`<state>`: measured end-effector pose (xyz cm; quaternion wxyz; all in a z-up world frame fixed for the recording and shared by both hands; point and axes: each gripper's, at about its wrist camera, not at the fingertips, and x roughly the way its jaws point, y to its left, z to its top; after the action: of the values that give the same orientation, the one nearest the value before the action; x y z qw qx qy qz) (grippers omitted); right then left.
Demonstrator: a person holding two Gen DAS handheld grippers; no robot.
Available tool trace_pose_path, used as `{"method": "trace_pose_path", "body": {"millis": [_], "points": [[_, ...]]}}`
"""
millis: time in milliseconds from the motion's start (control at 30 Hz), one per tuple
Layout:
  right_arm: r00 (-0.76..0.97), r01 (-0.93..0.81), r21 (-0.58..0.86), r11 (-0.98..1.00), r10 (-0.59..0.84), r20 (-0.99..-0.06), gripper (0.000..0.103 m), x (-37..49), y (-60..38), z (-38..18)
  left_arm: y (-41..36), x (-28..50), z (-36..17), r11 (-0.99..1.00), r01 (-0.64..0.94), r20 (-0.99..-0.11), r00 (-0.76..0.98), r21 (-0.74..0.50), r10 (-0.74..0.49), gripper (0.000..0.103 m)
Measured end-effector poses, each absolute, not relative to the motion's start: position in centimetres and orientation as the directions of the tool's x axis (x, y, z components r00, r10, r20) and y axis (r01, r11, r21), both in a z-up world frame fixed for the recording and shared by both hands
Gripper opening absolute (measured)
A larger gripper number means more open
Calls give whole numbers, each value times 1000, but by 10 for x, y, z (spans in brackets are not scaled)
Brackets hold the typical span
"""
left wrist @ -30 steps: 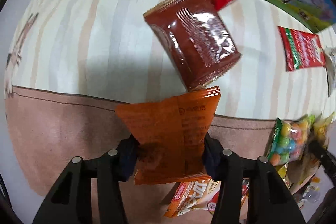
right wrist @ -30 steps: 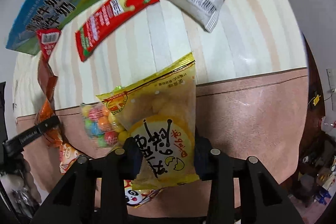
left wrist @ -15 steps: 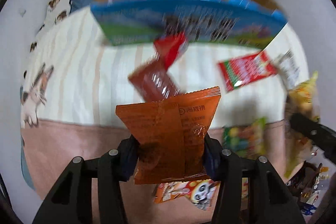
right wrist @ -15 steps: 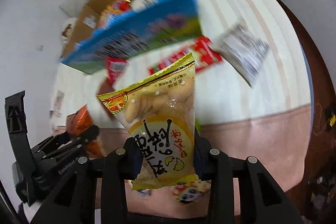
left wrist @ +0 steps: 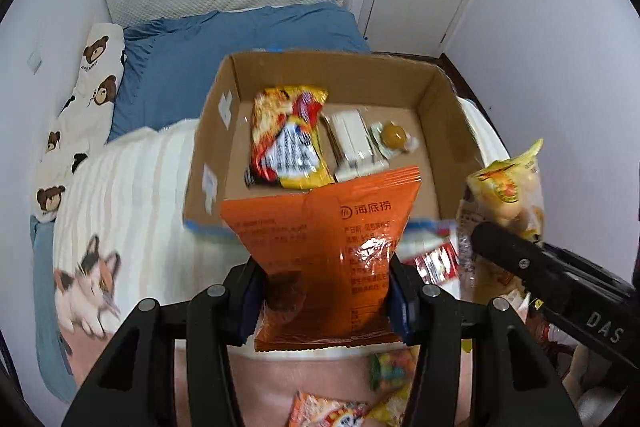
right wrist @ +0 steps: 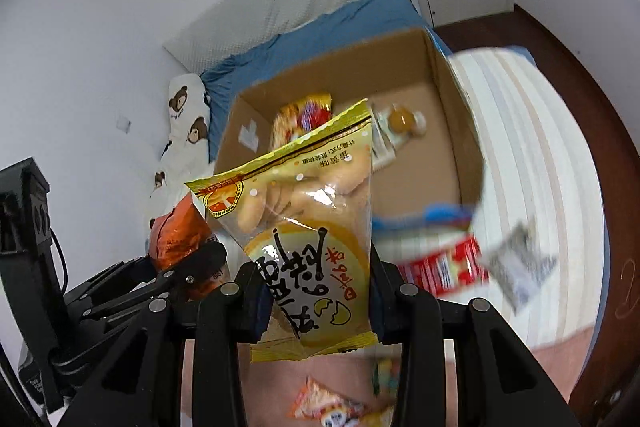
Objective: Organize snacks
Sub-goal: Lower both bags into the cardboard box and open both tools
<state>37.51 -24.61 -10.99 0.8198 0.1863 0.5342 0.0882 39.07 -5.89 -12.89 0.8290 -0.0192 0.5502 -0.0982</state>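
Snack packets up in both grippers: left gripper [left wrist: 326, 293] has its jaws clamped on an orange packet [left wrist: 324, 247], right gripper [right wrist: 318, 301] has its jaws clamped on a yellow egg-biscuit packet [right wrist: 308, 227]. Both packets held above the bed [left wrist: 132, 187], near side of an open cardboard box [left wrist: 444, 95] that sits toward the pillow end. Box already holds a yellow-red noodle packet [left wrist: 288, 143], a white packet [left wrist: 354, 141] and a small egg-yolk snack [left wrist: 394, 135]; a red packet [right wrist: 444, 263] and a grey packet [right wrist: 520, 263] lie on the striped blanket beside the box's near wall

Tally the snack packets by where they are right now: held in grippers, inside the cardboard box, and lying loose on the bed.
Held: 2, orange packet, yellow egg-biscuit bag.
In the cardboard box: 3, yellow-red bag, white pack, egg-yolk packet.
Loose on the bed, visible: 5, blurred, count uncertain.
Total: 10.
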Motion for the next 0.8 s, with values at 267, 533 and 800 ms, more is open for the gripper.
{"method": "trace_pose_path", "body": {"millis": [267,533,800], "points": [[358,90,381,920,327,-875,41,452,-236,-135,-45,482,-165,985,125,-963,229,-116,-143,49],[250,141,343,928,302,-920,41,503,-225,-198,-39,527,-233,988,135,-995,53,-73,-80,49],[158,174,318,932,292,-943,41,511,-222,-251,-32,535,-283,991,91,-994,-49,-101,-96,49]]}}
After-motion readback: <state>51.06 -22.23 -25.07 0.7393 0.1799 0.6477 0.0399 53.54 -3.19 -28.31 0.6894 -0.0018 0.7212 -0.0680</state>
